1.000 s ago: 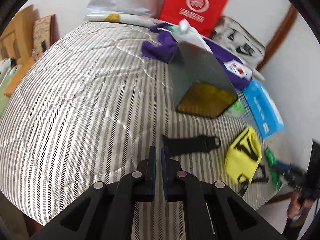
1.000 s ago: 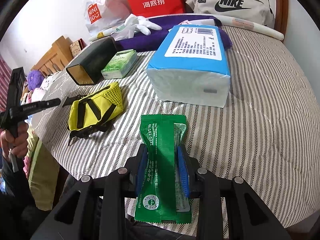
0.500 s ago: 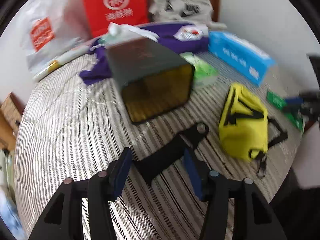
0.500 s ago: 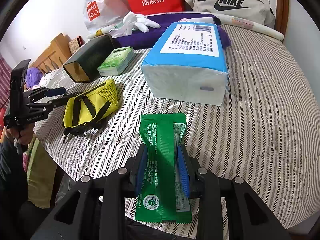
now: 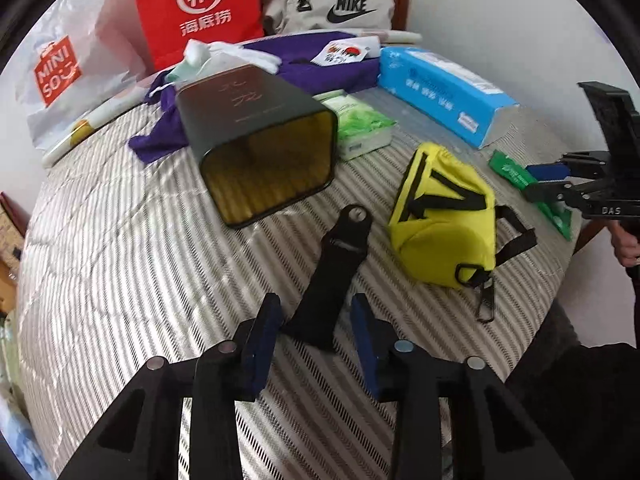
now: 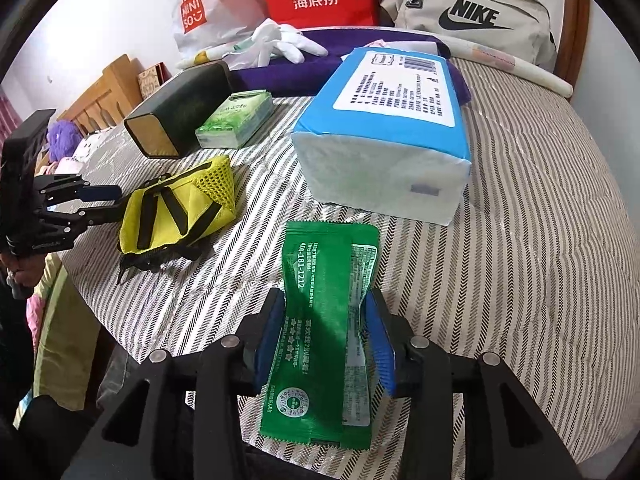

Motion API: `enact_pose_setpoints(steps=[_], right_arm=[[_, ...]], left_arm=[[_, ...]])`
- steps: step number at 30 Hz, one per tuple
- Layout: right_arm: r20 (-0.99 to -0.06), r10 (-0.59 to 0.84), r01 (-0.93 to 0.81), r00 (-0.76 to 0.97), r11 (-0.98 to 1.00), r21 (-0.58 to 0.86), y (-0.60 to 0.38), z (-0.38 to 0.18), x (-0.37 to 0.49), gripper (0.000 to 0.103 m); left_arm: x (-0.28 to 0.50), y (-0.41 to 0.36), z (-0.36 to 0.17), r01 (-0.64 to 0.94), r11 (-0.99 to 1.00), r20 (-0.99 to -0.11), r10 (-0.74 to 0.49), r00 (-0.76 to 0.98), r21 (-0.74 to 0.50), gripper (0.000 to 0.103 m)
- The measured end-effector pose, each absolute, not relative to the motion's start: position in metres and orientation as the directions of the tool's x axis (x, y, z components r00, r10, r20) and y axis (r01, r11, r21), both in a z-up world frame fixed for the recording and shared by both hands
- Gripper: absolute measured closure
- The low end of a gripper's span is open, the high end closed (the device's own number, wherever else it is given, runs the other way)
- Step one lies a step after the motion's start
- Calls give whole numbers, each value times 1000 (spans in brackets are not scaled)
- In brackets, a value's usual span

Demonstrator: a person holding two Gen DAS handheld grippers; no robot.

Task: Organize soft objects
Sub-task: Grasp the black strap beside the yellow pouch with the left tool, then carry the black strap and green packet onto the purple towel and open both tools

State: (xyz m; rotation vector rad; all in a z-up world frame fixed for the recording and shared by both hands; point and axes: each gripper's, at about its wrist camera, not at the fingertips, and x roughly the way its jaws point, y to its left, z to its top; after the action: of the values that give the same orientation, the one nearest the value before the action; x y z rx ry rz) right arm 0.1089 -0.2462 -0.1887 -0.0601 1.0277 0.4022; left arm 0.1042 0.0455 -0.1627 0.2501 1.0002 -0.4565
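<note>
Straddling the near end of the black strap (image 5: 334, 276) on the striped bedspread (image 5: 120, 264), the left gripper (image 5: 316, 320) has just been closing, pads not yet touching, so it is risking pinching bedspread with it. The right gripper (image 6: 326, 332) has just been opening around the green packet (image 6: 324, 320), fingers seeming barely touching it, so it is risking sliding off the bed edge; the open box (image 5: 260, 148) is lying beyond.

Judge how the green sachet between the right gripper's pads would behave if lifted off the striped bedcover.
The green sachet is probably floppy: it pinches into a waist between the right gripper's blue pads, whose jaws have just been opening. It looks thin and flat, so likely light. Its glossy film may slide unless squeezed, and both unsupported ends would probably droop.
</note>
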Motion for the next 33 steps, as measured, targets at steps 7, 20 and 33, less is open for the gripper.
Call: enact_pose_setpoints(steps=[7, 20, 33], right_arm=[[-845, 274, -345, 459, 932, 115, -251, -190, 104, 52], [-818, 204, -340, 538, 941, 11, -237, -194, 100, 51], [-796, 250, -312, 552, 947, 81, -254, -184, 94, 82]], left_arm=[[114, 35, -164, 485, 875, -850, -252, 463, 5, 81], [106, 37, -167, 330, 943, -822, -220, 525, -41, 80], [89, 49, -157, 226, 967, -799, -229, 555, -120, 83]])
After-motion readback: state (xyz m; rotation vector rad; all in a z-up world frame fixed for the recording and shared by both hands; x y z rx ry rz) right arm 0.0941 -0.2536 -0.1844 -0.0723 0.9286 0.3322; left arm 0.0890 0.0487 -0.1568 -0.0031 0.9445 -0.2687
